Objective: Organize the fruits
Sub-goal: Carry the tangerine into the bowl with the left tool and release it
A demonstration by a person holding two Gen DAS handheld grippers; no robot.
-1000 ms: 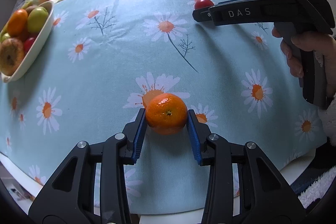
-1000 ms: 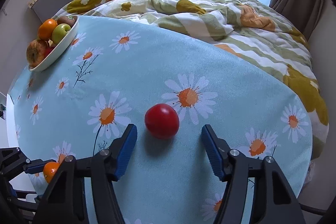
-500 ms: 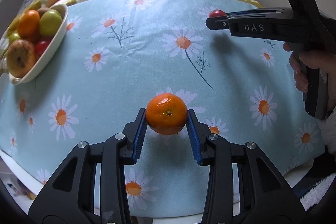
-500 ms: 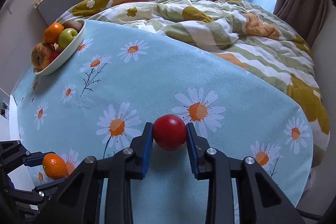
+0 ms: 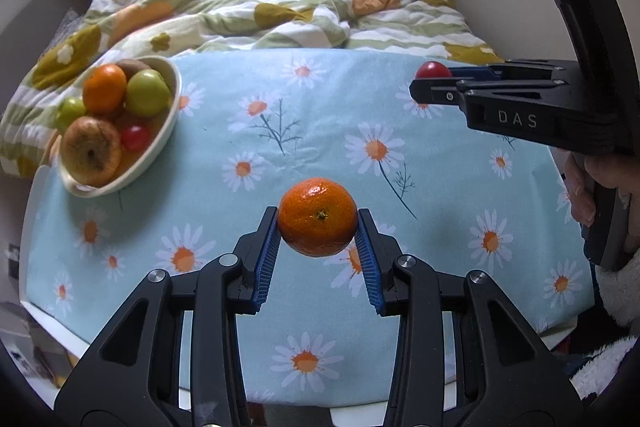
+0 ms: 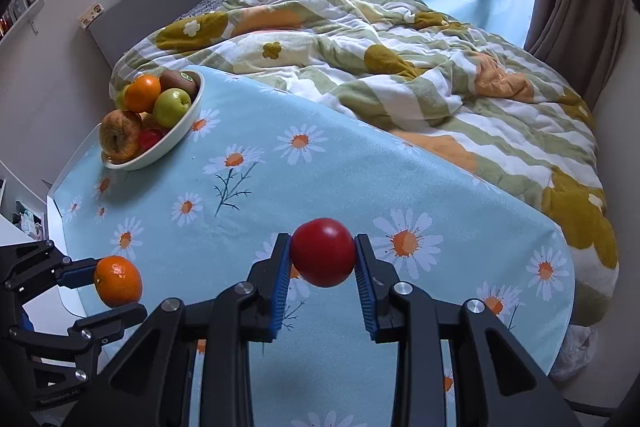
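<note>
**Fruits held clear of the cloth, ready for carrying to the bowl**

Fruits are being gathered from the daisy-print tablecloth (image 5: 320,99), which fills the middle of both views, into the white oval bowl (image 5: 168,131) seen at the upper left of each frame. The bowl is already loaded with an orange, green apples, a brown kiwi, a bruised apple and a small red fruit, so little room appears to be left near its front end.

The step in hand is judged to be the carry: both pieces are gripped and raised off the cloth, well apart from the bowl. The next move is judged to call for a sweep toward the upper left, one gripper at a time, with release low over a free gap so nothing rolls out.

The left gripper (image 5: 318,247) is pitched steeply downward at the bottom centre of its view, its blue pads clenched on the mandarin (image 5: 317,216). The right gripper (image 6: 323,267) is tilted likewise, its jaws clamped on the red tomato (image 6: 323,251). A hand (image 5: 600,183) is seen on the right gripper's handle at the right edge of the left view
</note>
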